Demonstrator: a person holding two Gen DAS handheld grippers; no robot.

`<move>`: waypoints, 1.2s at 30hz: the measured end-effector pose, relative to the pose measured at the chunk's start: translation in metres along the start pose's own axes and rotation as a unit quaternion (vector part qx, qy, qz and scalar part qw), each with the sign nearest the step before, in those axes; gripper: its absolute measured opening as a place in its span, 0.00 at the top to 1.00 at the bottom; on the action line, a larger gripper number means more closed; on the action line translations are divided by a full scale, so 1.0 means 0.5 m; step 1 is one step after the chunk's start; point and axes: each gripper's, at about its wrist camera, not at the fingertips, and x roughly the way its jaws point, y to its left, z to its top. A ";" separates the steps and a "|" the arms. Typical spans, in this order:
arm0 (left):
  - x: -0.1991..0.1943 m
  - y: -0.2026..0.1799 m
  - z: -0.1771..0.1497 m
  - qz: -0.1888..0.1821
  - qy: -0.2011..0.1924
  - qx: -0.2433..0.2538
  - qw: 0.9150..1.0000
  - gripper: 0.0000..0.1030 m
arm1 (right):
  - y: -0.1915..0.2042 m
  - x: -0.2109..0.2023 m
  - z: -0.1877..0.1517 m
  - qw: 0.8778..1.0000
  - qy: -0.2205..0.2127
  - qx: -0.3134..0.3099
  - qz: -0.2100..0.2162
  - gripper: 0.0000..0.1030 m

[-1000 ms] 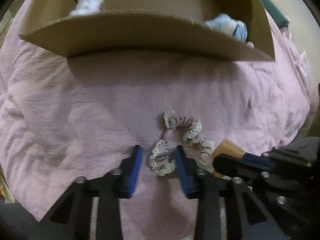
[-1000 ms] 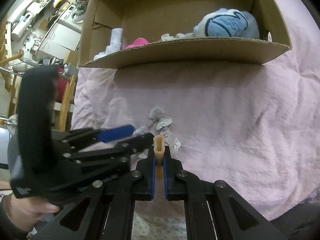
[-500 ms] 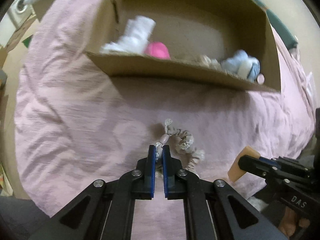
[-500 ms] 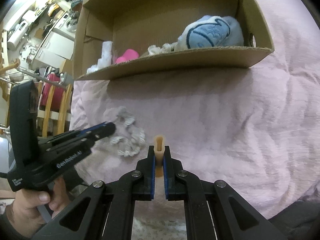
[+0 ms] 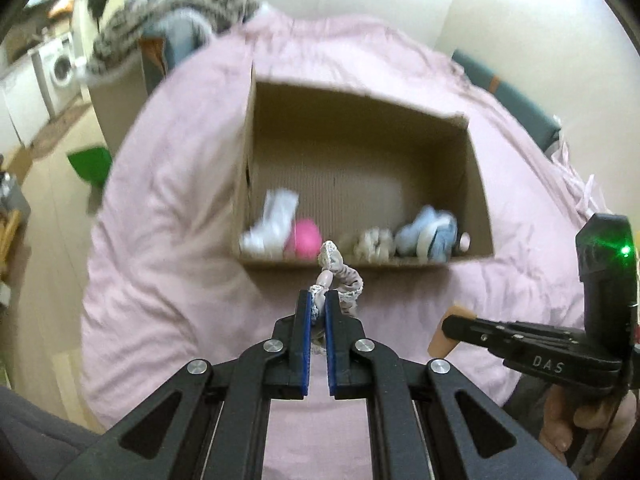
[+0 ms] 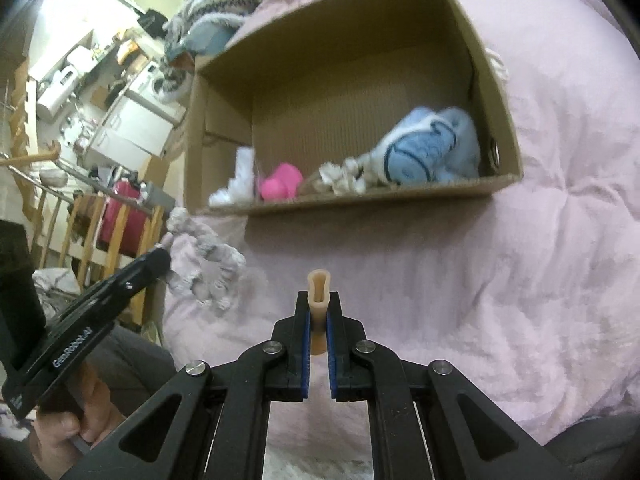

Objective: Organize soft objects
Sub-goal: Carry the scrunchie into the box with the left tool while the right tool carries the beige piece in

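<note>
A pink bedcover carried a cardboard box holding a blue plush toy, white cloth and a pink ball. The left gripper was clenched on a lace-trimmed scrunchie, held above the cover before the box. The right gripper was clamped on a tan rubber piece.

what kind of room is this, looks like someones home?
Most likely a home, probably a small flat: the open brown cardboard box sits on a rumpled pink quilt like a bed cover, with a white front-loading washing machine and cluttered white kitchen cabinets in the background.
</note>
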 end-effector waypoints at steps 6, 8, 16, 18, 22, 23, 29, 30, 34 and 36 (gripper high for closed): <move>-0.023 -0.010 0.063 0.002 -0.032 0.010 0.999 0.94 | 0.021 -0.039 0.046 0.998 -0.052 -0.018 0.002 0.92; -0.018 -0.009 0.089 0.004 -0.038 0.011 0.999 0.94 | 0.017 -0.052 0.072 0.998 -0.068 -0.016 0.005 0.92; 0.046 -0.015 0.153 0.017 -0.043 0.024 0.999 0.94 | -0.015 -0.029 0.146 0.997 -0.075 -0.009 -0.016 0.92; 0.066 -0.011 0.152 0.018 -0.038 0.021 0.999 0.94 | -0.026 -0.021 0.145 0.997 -0.072 -0.005 -0.016 0.92; 0.105 -0.004 0.134 0.017 -0.024 0.019 0.999 0.94 | -0.035 0.001 0.143 0.998 -0.064 0.007 -0.016 0.92; 0.112 -0.003 0.133 0.018 -0.020 0.017 0.999 0.94 | -0.032 0.007 0.142 0.998 -0.061 0.002 -0.022 0.92; 0.134 0.000 0.130 0.019 -0.003 0.010 1.000 0.94 | -0.024 0.023 0.133 0.998 -0.056 -0.011 -0.038 0.92; 0.133 0.001 0.130 0.019 -0.003 0.007 1.000 0.94 | -0.022 0.022 0.134 0.998 -0.057 -0.014 -0.039 0.92; 0.141 0.005 0.132 0.018 0.003 -0.001 1.000 0.94 | -0.030 0.029 0.140 0.998 -0.052 -0.007 -0.039 0.92; 0.147 0.005 0.131 0.019 0.008 -0.002 1.000 0.94 | -0.031 0.034 0.140 0.998 -0.048 -0.002 -0.038 0.92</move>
